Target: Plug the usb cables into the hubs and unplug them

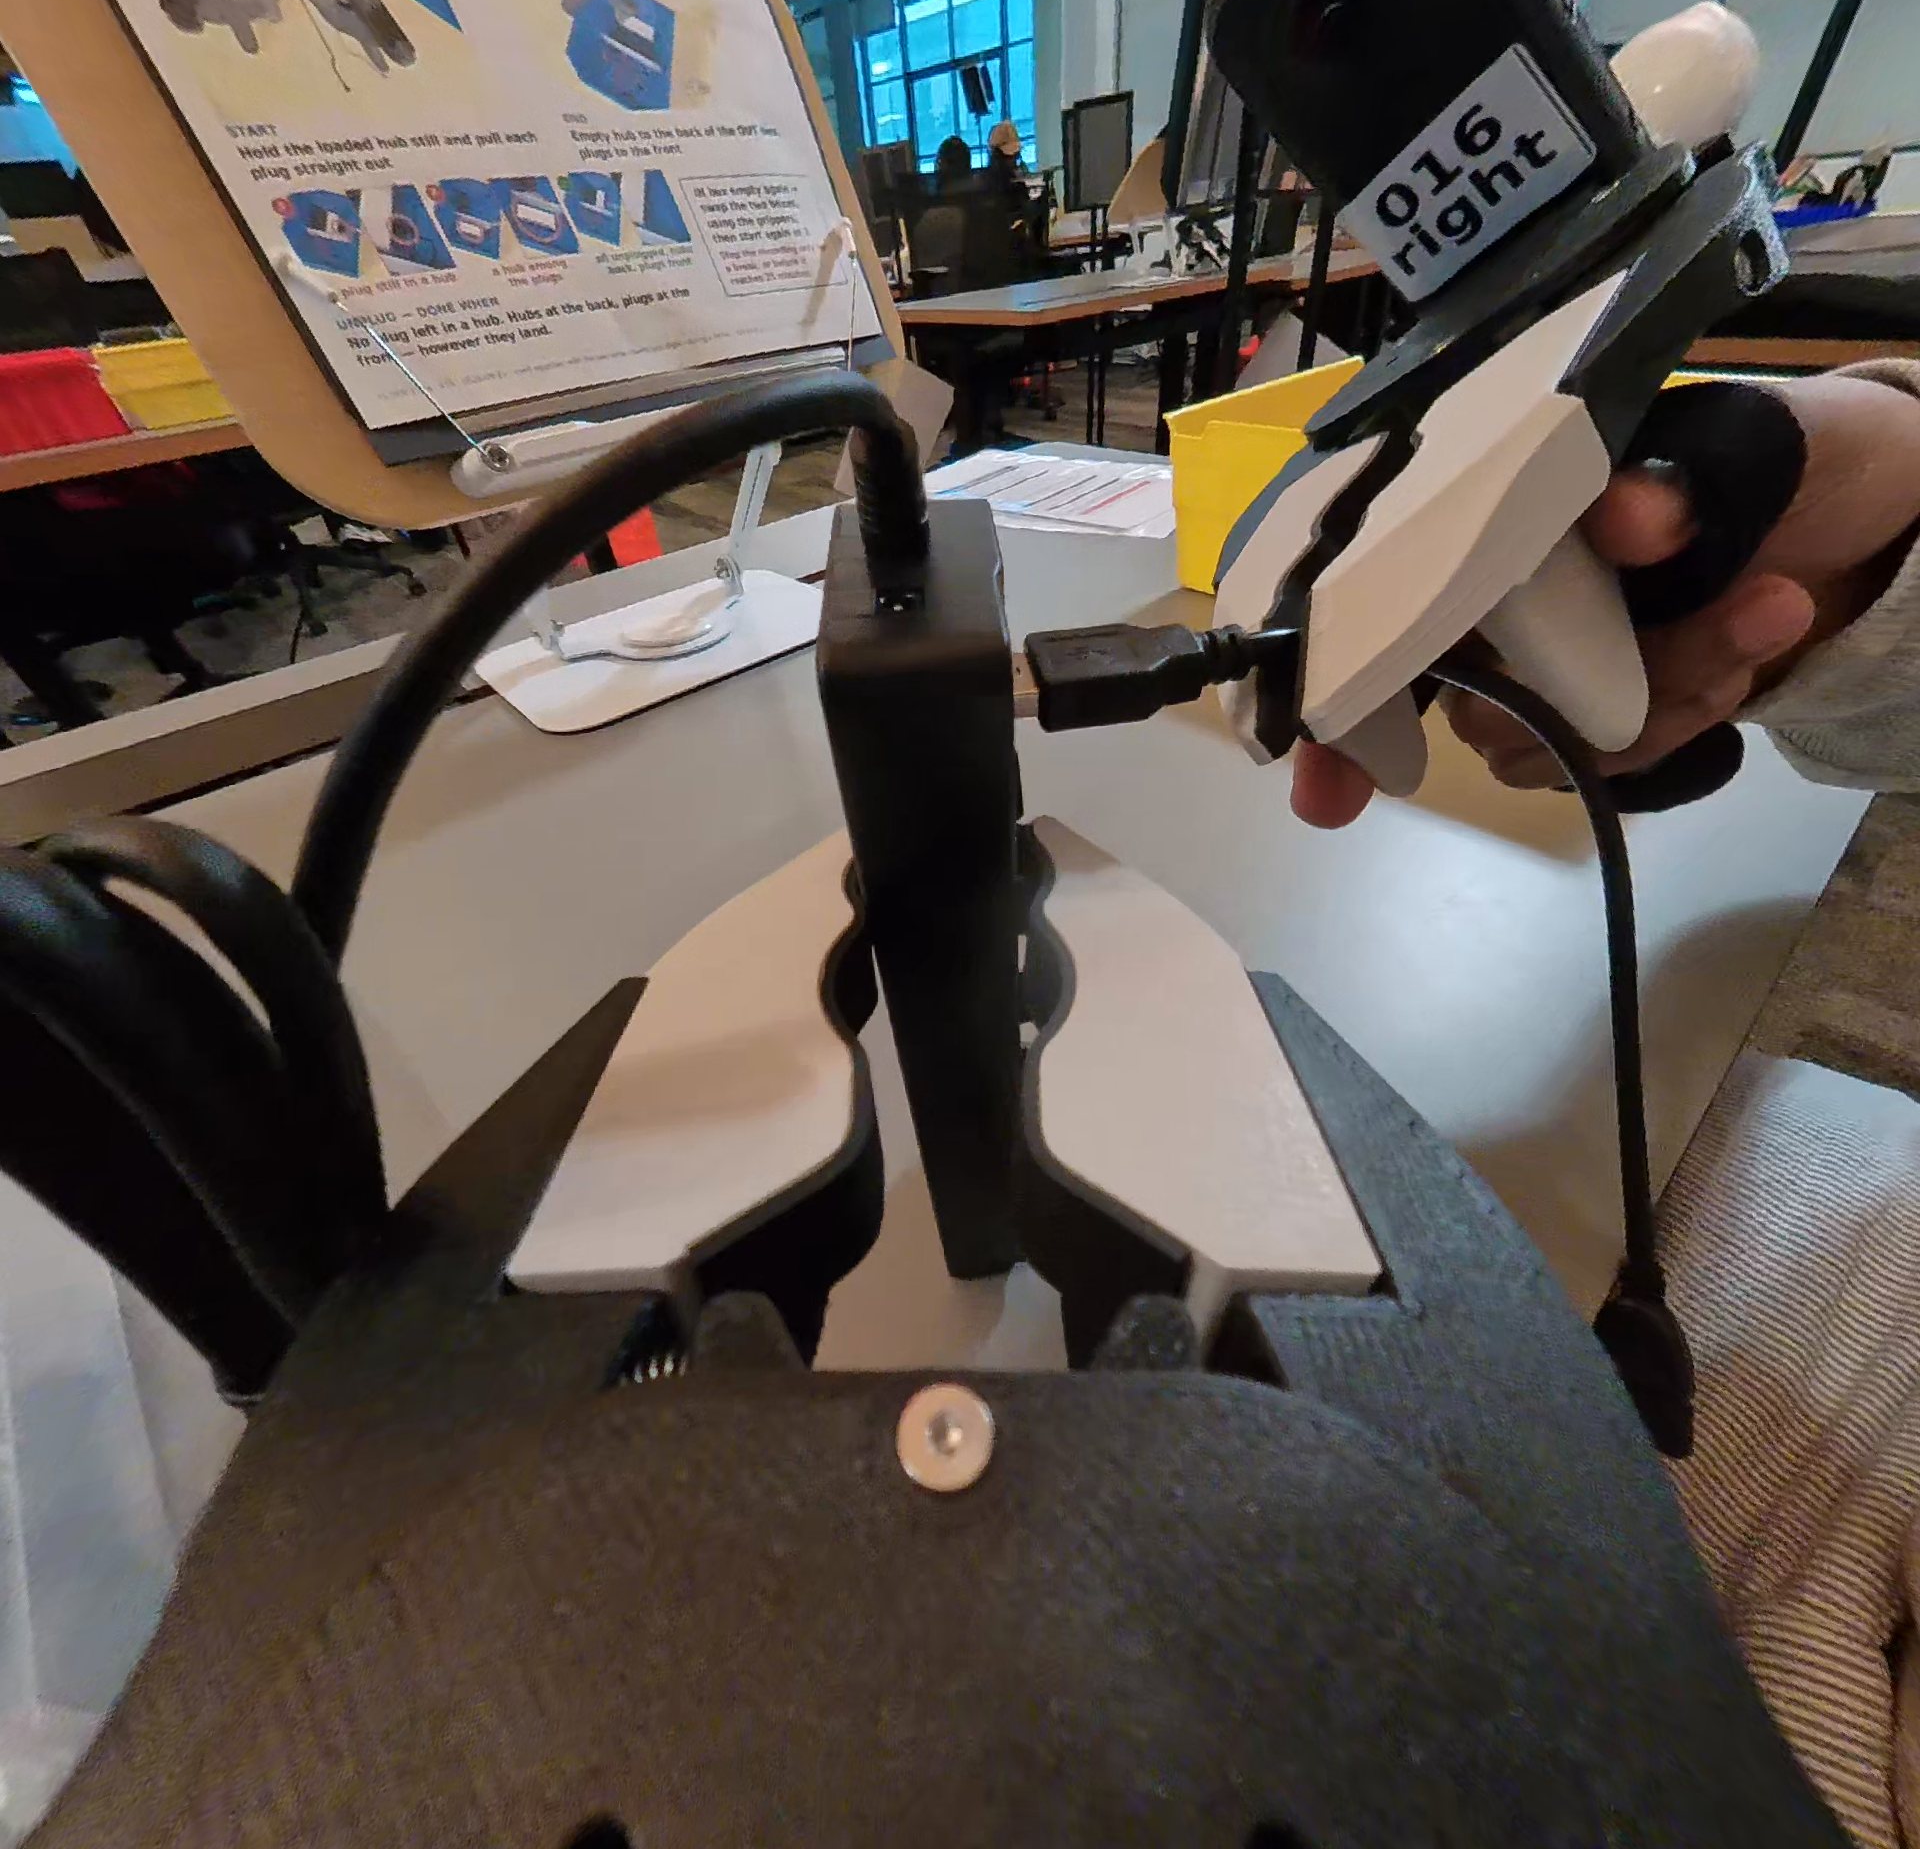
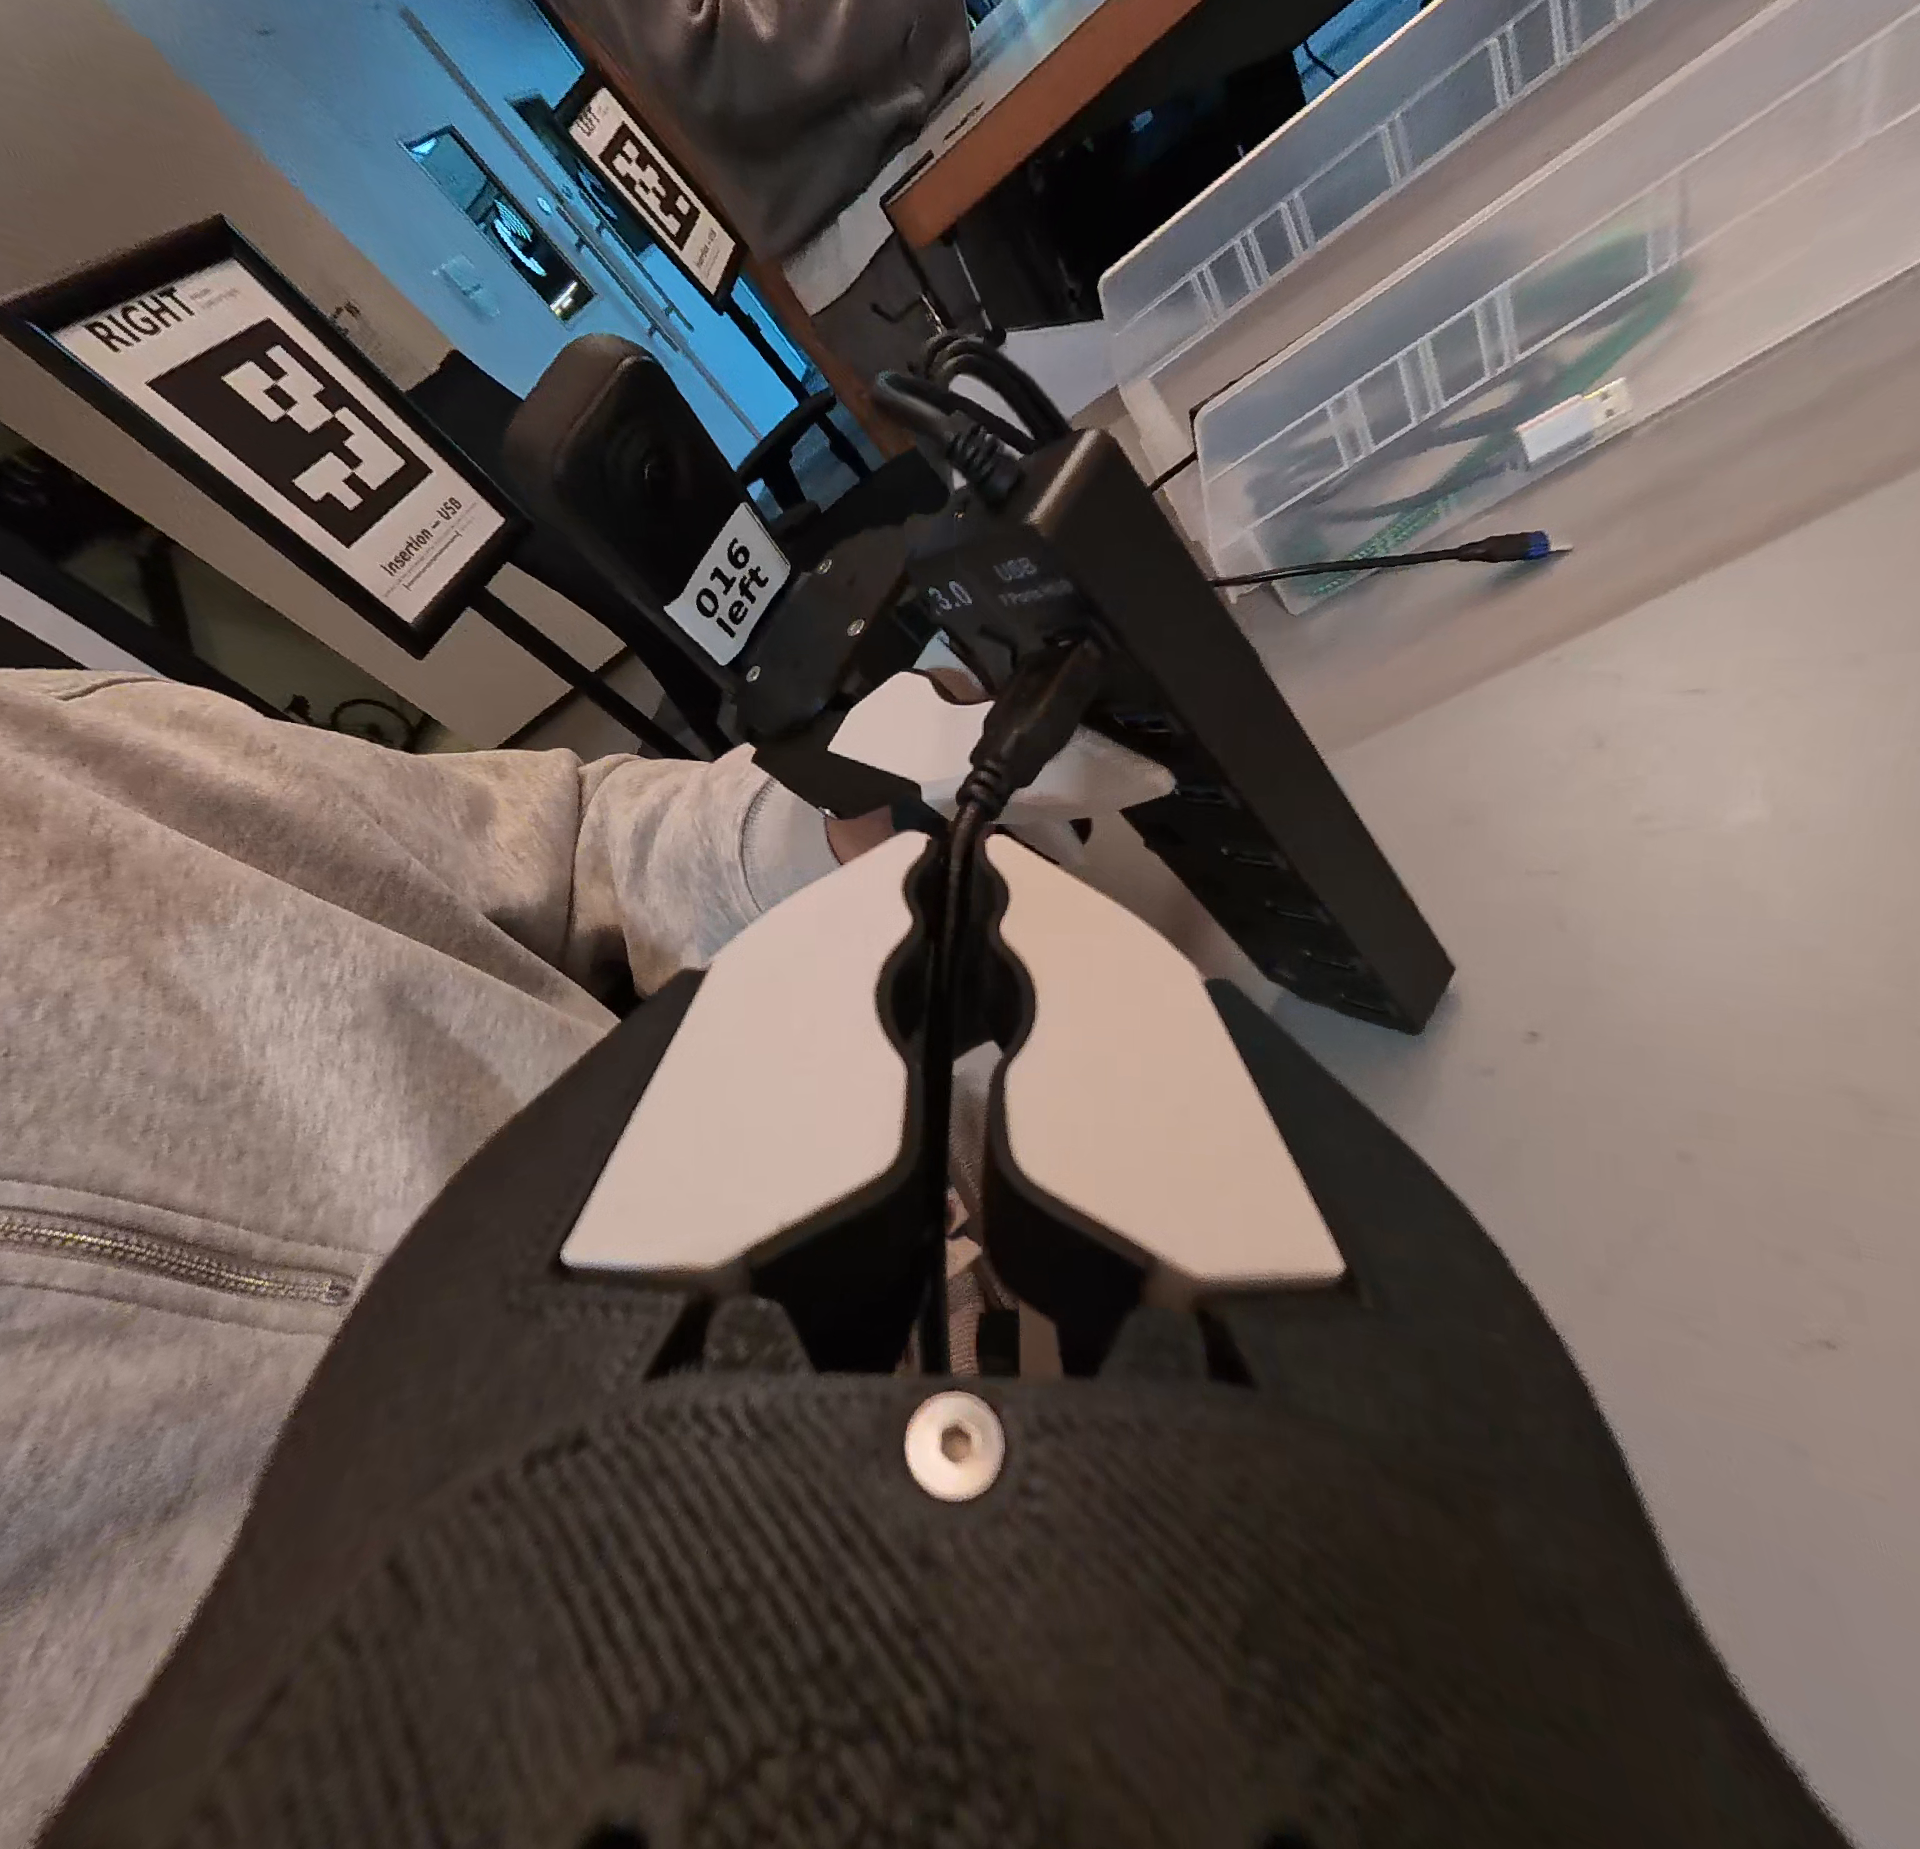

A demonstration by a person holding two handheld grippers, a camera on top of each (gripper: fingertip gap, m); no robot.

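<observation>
Grippers met above the table (image 1: 1403,968): the left gripper (image 1: 940,952) clamped the hub (image 1: 914,760), its long axis running away from the camera, and the right gripper (image 1: 1273,687) pinched a cable (image 1: 1236,651) whose plug (image 1: 1117,672) pointed sideways into the hub. Only the right wrist view showed a clear bin (image 2: 1558,241) behind.

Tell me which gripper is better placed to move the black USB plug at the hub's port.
Right. The right gripper already pinches that plug's cable, while the left gripper is shut on the hub, steadying it.
</observation>
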